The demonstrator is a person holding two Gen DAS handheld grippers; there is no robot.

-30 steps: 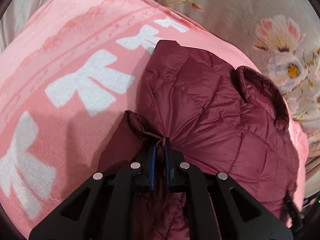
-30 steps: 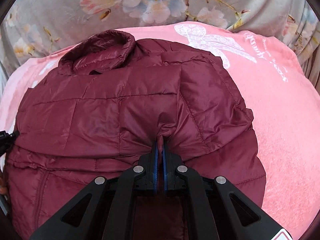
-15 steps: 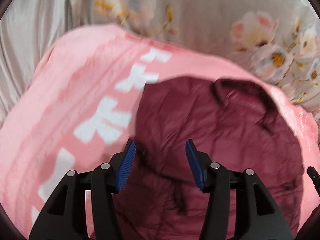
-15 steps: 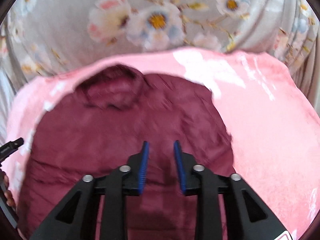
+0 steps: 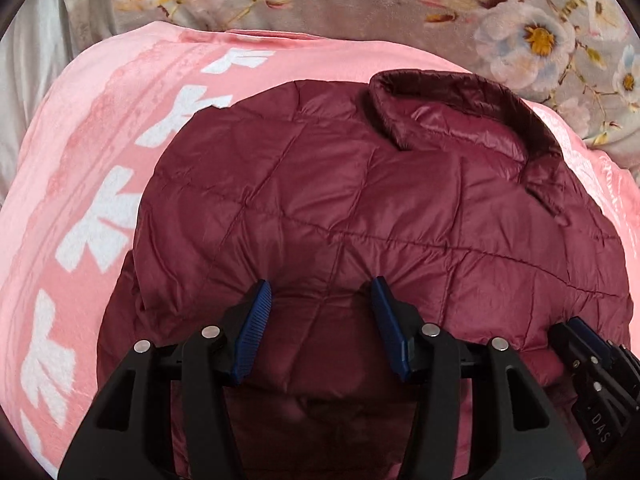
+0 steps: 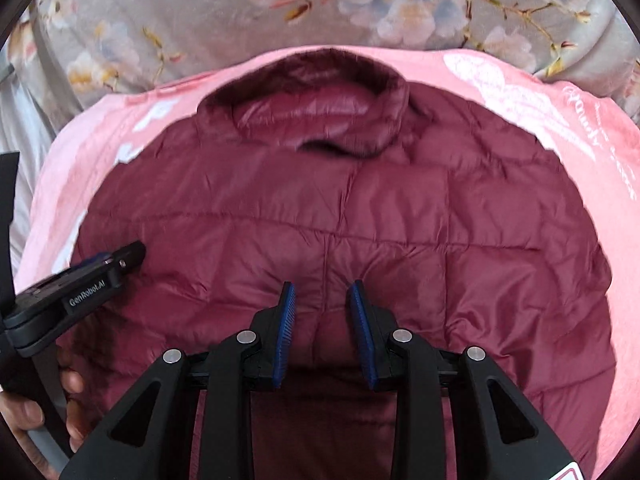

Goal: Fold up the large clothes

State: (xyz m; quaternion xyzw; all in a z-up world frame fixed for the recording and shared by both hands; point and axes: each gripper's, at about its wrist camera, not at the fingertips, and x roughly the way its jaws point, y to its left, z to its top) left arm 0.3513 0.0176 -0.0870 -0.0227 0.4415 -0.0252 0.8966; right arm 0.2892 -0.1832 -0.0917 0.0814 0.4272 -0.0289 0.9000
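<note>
Floral grey fabric (image 6: 192, 20) fills the background, and a pink blanket (image 5: 100, 128) with white bow shapes lies over it. On the blanket rests the maroon quilted jacket (image 5: 360, 208), folded, its collar (image 6: 312, 96) at the far end and its length running from the grippers toward the floral fabric. The jacket's near edge is hidden under both tools, and its sleeves cannot be made out. In the right wrist view the far part of the jacket is blurred.

A second ago both tools pinched a pucker of jacket fabric; now the left gripper (image 5: 320, 300) stands wide apart and the right gripper (image 6: 322, 298) narrower but parted, neither holding anything. The pucker has flattened. Fingers (image 6: 24, 412) gripping the left tool's handle show at the right view's lower-left edge.
</note>
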